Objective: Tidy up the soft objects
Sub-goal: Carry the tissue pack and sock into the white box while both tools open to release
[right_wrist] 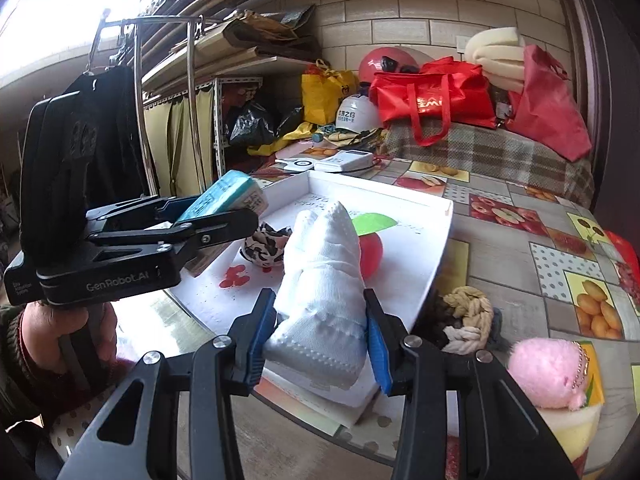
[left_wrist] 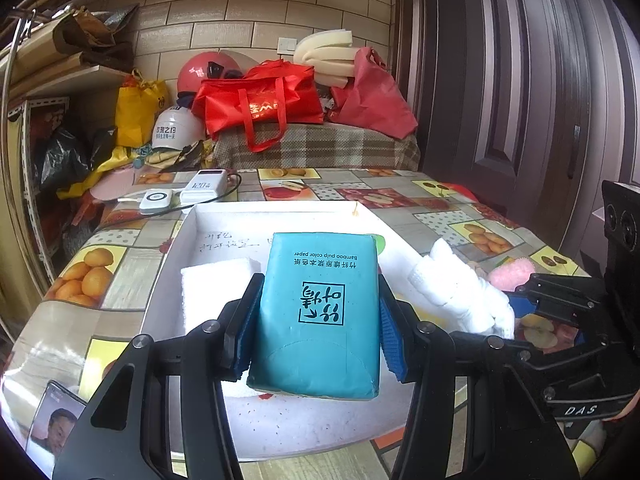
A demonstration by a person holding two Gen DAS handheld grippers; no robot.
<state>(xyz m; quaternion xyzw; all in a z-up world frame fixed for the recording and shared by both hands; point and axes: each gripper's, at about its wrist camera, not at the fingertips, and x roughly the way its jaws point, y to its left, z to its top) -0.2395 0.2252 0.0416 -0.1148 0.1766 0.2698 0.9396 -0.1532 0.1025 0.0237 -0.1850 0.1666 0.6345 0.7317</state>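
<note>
The worktop (left_wrist: 120, 264), under a fruit-patterned cloth, carries a shallow white tray (left_wrist: 188, 236) that looks like the collecting place for the soft things. Above it the left hand-held gripper (left_wrist: 318, 320) clamps a teal tissue pack (left_wrist: 320, 312) by its 2 long sides, a hold that keeps the slack pack flat and level for setting down. The pack hangs over the tray's middle, just beside a white sponge block (left_wrist: 216, 284) already lying inside. The right hand-held gripper (right_wrist: 320, 336) pinches a rolled white towel (right_wrist: 324, 280) across its width, so the roll cannot unwind, and holds it over the tray's near edge. In the tray sit a black-and-white cloth ball (right_wrist: 264, 246) and a red ball (right_wrist: 370, 256). On the cloth outside the tray wait a knotted rope toy (right_wrist: 468, 316) and a pink plush (right_wrist: 552, 372), probably next.
</note>
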